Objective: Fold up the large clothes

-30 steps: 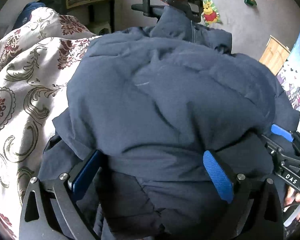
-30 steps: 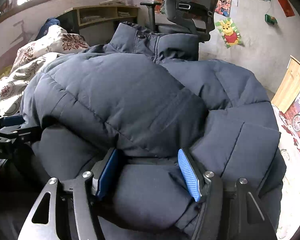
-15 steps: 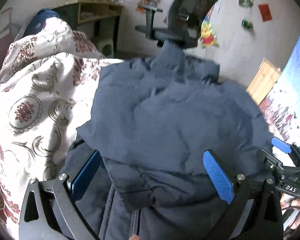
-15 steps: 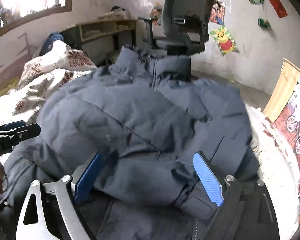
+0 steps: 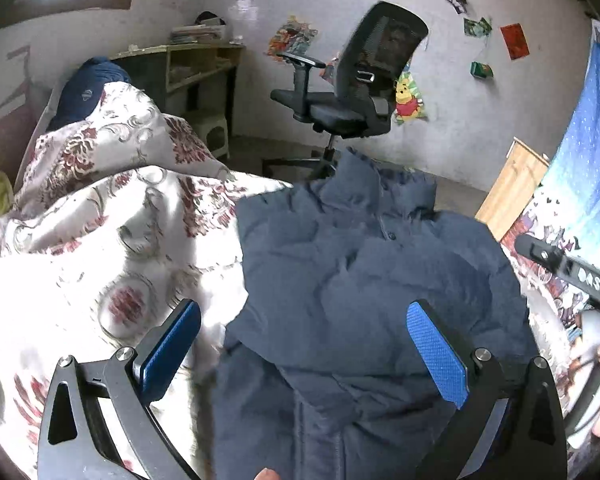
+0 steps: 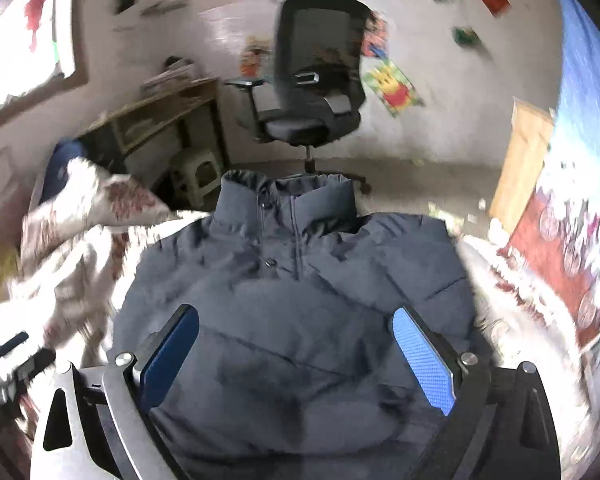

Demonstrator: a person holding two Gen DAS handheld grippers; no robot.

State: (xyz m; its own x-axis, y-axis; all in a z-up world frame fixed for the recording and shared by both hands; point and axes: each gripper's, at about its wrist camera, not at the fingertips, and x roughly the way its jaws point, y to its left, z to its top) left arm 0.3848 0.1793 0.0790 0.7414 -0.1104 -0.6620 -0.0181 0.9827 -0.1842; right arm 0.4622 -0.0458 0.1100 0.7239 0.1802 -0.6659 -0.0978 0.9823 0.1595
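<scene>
Both tools stood apart and empty: left tool (image 5: 304, 344), right tool (image 6: 296, 348), whose jaws had just been opening off the navy jacket (image 6: 296, 320). Both had lifted clear since a second earlier. Jacket lay on the bed (image 5: 100, 240), sleeves folded in, collar toward the office chair (image 5: 356, 92). Lengthwise fold likely remained.

The jacket (image 6: 300, 300) is spread on the bed, with its collar (image 6: 288, 200) turned to the far side. The quilt (image 5: 100, 240) is piled on the bed to the left of the jacket, touching it. Behind the collar, on the floor, an office chair (image 5: 360, 92) is placed. A desk (image 5: 188, 64) is set against the wall, left of the chair, and a stool (image 6: 198, 172) is seen beside it.
</scene>
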